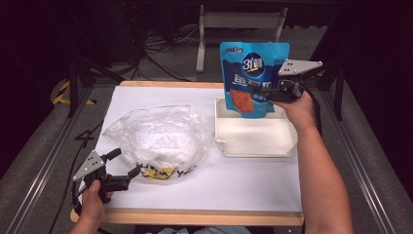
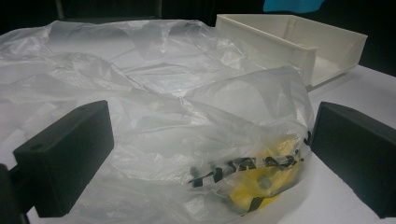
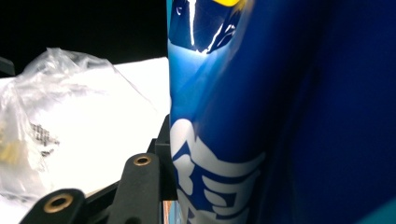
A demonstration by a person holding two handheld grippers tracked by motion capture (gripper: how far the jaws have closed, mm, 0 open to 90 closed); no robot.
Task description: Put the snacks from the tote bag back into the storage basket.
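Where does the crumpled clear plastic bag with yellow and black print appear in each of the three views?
High view: the crumpled clear plastic bag lies left of centre on the white table, its printed end by the left claw.
Left gripper view: the bag spreads across the middle, between the open jaws.
Right gripper view: the bag sits at the left edge.
Shared landmark: the blue snack pouch, held by the right claw, seen in all three.
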